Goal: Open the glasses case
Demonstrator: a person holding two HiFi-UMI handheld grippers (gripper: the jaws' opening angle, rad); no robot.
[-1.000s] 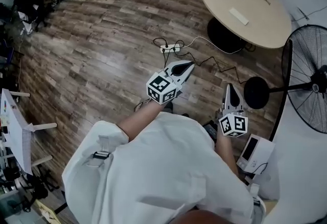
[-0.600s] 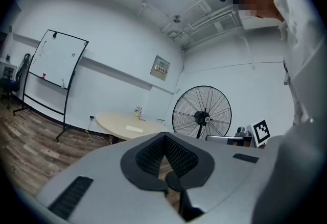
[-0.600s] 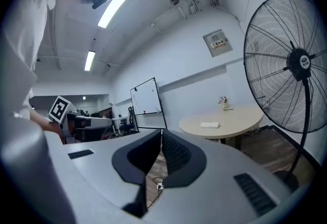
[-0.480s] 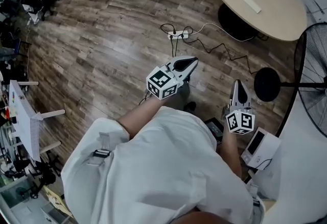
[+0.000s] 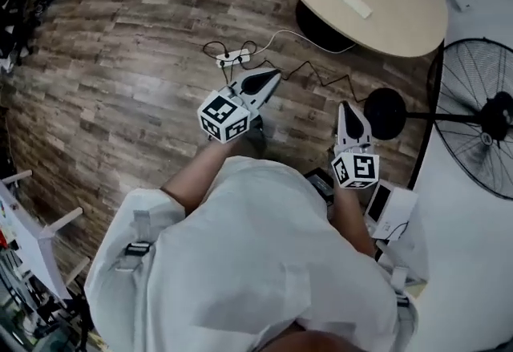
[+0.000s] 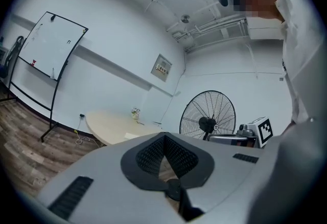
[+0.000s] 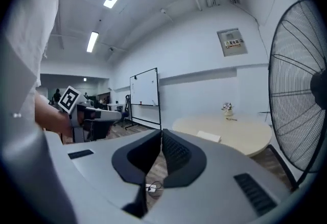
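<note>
Wood floor (image 5: 120, 62) underfoot, left gripper (image 5: 271, 76) and right gripper (image 5: 347, 111) both closed on nothing, flat white box (image 5: 353, 2) (probably the case) well apart on round table (image 5: 401, 30): approach step, next walk over.

No legible words or numbers. The wall plaque (image 7: 232, 42), upper right of the right gripper view, has print too small to read; cubes on the left gripper (image 5: 271, 76) and right gripper (image 5: 349, 110) show only square codes
</note>
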